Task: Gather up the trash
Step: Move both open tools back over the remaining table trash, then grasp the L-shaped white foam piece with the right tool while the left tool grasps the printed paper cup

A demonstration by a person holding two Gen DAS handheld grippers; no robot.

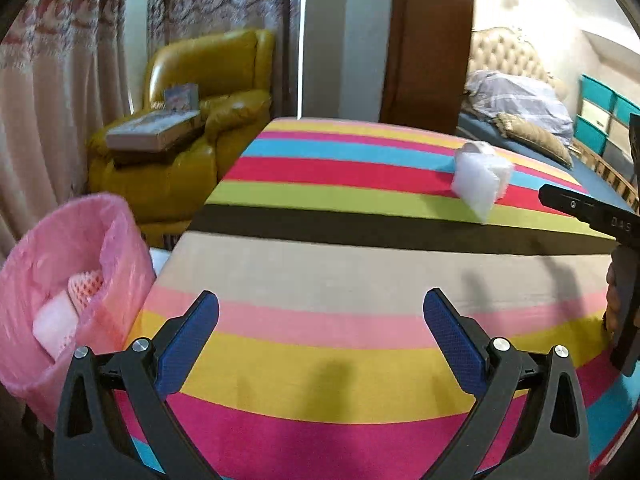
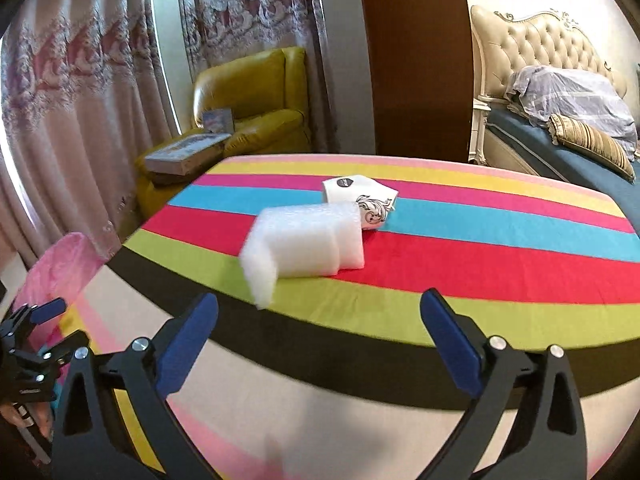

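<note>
A folded piece of white bubble wrap (image 2: 308,240) lies on the striped tablecloth (image 2: 480,264), ahead of my open, empty right gripper (image 2: 320,320). A white printed paper piece (image 2: 360,200) lies just behind it. Both show far right in the left wrist view, the bubble wrap (image 1: 482,184) in front. My left gripper (image 1: 320,316) is open and empty over the cloth (image 1: 320,260). A bin with a pink bag (image 1: 64,280) stands left of the table and holds foam net and white trash. The bin's pink edge (image 2: 60,268) shows at the left of the right wrist view.
A yellow leather armchair (image 1: 200,100) with boxes on it stands behind the table's left corner. Curtains hang at the left. A bed (image 2: 580,140) with pillows is at the right. The right gripper's body (image 1: 592,212) shows at the right edge.
</note>
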